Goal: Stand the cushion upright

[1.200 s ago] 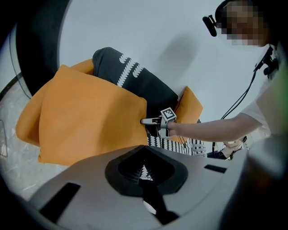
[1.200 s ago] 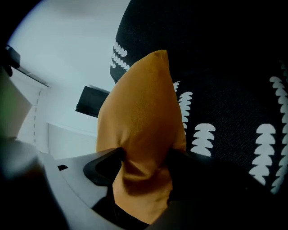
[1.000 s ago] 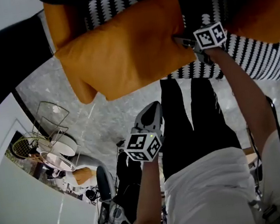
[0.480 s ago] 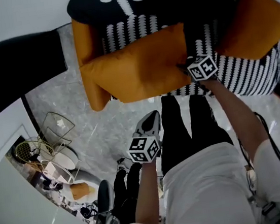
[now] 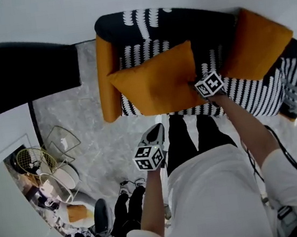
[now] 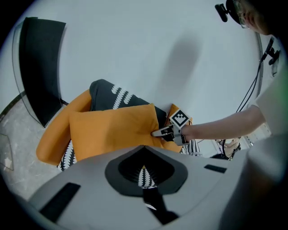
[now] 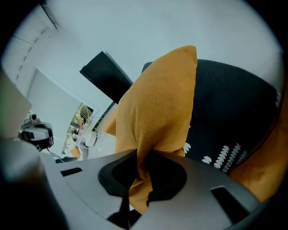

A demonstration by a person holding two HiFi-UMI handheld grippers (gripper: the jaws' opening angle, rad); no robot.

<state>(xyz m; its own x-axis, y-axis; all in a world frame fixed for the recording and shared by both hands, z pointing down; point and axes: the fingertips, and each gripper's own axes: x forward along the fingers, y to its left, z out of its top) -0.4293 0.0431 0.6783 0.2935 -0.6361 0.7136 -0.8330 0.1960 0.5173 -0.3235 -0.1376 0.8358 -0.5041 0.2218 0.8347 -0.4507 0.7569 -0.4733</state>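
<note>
Head view: cushion [image 5: 157,79] lies across the sofa [image 5: 179,22] seat, long axis left to right, leaning toward the backrest. Right gripper [image 5: 193,85] sits at its right edge. Left gripper [image 5: 158,127] hangs well apart over the floor [image 5: 84,123], so the right is nearer.

Left gripper view: own jaws together, nothing between them. The cushion's broad face shows ahead, which the other gripper view lacks.

Right gripper view: jaws have just been closing and pinch a fold of cushion fabric. The cushion rises edge-on from them.
</note>
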